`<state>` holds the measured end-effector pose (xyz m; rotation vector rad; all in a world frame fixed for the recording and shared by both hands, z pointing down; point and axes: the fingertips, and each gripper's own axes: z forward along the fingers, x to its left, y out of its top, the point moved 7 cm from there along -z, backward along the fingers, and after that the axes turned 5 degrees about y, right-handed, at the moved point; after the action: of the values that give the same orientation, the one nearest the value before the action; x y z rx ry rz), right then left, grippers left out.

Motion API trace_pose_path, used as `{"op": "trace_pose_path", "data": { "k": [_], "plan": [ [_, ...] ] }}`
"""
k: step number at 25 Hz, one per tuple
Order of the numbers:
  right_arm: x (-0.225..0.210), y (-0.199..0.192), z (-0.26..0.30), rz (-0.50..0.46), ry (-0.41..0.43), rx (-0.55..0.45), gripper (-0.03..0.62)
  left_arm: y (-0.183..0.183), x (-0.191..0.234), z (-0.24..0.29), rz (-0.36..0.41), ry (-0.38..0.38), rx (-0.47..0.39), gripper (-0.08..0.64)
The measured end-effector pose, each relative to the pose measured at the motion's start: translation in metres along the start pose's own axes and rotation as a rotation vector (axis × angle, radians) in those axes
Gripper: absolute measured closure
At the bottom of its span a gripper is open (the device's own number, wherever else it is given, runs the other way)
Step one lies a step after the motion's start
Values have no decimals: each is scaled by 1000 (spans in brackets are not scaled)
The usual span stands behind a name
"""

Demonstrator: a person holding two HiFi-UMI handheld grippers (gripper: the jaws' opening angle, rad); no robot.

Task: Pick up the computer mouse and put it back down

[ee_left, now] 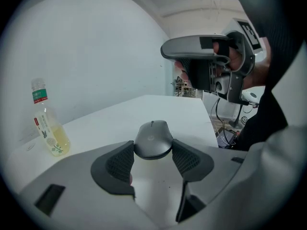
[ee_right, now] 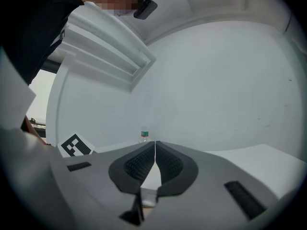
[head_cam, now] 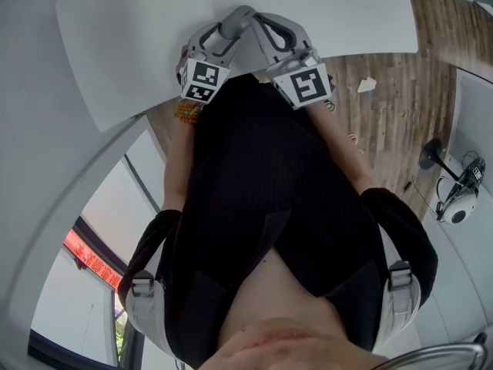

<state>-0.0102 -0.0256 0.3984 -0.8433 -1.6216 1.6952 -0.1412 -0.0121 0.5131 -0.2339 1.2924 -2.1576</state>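
Note:
A grey computer mouse (ee_left: 153, 139) sits between the pads of my left gripper (ee_left: 153, 159), whose ribbed pads touch its rear on both sides. It is just over the white table (ee_left: 187, 111); I cannot tell whether it rests on the top. In the head view the left gripper (head_cam: 229, 23) and right gripper (head_cam: 262, 23) reach over the table's near edge and hide the mouse. My right gripper (ee_right: 155, 164) is shut with nothing between its pads. It hovers level beside the left one, where the left gripper view shows it (ee_left: 169, 51) in a hand.
A clear bottle with yellow liquid (ee_left: 48, 128) stands at the table's far left, also visible as a bottle (ee_right: 144, 134) beyond the right jaws. Wooden floor (head_cam: 385, 122) lies right of the table, with cables and a stand (head_cam: 454, 191) on it.

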Motion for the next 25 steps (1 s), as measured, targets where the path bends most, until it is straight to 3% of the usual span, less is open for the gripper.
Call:
{"op": "trace_pose_path", "data": {
  "k": [7, 25],
  "plan": [
    [-8, -1, -9, 6, -29, -6, 563, -11, -10, 18, 9, -45, 84, 304],
    [-11, -5, -13, 14, -38, 11, 563, -21, -14, 26, 22, -66, 164, 304]
  ]
}}
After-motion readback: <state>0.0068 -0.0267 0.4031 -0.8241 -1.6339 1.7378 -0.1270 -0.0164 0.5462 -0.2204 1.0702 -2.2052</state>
